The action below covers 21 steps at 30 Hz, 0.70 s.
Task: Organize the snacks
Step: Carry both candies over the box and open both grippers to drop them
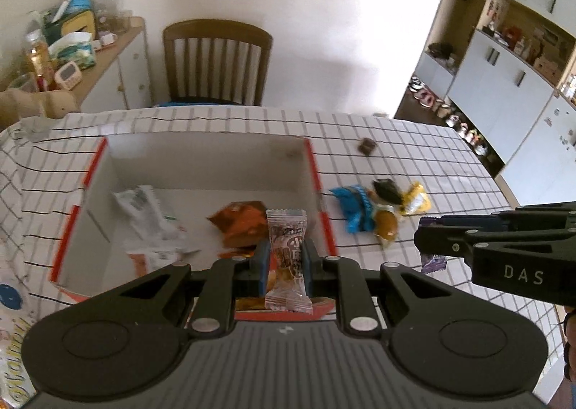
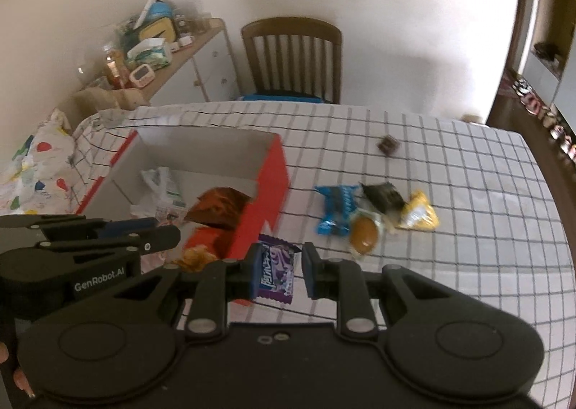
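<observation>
A red-sided open box [image 1: 316, 175] [image 2: 273, 175] sits on the checked tablecloth with an orange packet [image 1: 241, 225] [image 2: 219, 207] and a white-green packet [image 1: 147, 211] [image 2: 165, 189] inside. My left gripper [image 1: 286, 257] is shut on a clear pink-printed candy packet [image 1: 288, 257], held above the box's near edge. My right gripper [image 2: 279, 272] has its jaws apart around a purple snack packet [image 2: 275, 272] that rests against the left finger; it hangs just right of the box. A blue packet [image 1: 352, 207] [image 2: 336, 207], black packet [image 2: 383, 196], yellow packet [image 1: 415, 198] [image 2: 419, 212] and round brown snack [image 1: 387, 225] [image 2: 365, 238] lie together right of the box.
A small brown candy [image 1: 367, 146] [image 2: 388, 146] lies farther back on the table. A wooden chair [image 1: 216, 63] [image 2: 291, 59] stands behind the table. A cluttered sideboard [image 1: 108, 59] [image 2: 190, 59] is at the back left. White cabinets [image 1: 504, 85] line the right.
</observation>
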{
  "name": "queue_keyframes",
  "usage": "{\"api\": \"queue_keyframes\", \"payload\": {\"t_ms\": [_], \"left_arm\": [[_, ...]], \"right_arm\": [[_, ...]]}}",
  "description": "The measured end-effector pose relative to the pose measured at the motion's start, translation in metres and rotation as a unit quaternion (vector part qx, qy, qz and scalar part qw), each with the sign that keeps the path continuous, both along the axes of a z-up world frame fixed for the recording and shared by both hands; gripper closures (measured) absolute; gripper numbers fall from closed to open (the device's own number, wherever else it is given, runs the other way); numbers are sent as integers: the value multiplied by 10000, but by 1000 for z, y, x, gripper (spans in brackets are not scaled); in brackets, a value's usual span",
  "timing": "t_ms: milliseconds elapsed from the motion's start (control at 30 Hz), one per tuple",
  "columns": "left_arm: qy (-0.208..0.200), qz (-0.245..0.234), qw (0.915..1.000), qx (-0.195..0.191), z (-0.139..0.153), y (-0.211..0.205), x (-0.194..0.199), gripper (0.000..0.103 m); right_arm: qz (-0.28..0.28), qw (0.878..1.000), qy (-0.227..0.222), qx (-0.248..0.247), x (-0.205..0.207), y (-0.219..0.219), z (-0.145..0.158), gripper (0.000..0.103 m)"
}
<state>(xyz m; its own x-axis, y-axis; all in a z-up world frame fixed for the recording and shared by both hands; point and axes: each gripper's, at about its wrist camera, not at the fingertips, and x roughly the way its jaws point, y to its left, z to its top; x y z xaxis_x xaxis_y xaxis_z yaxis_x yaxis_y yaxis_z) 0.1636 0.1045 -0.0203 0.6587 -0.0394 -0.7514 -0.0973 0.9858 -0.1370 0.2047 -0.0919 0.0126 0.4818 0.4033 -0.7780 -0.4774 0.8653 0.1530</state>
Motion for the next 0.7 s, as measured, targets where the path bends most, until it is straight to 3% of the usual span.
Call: {"api": "queue_keyframes", "payload": {"t_ms": [300, 700], "left_arm": [[77, 292, 9994, 167, -5, 51, 3, 85], [492, 806, 9949, 358, -37, 116, 21, 85]], "right_arm": [[244, 9997, -16, -60, 3, 53, -3, 82], [452, 9987, 122, -224, 12, 112, -25, 82]]}}
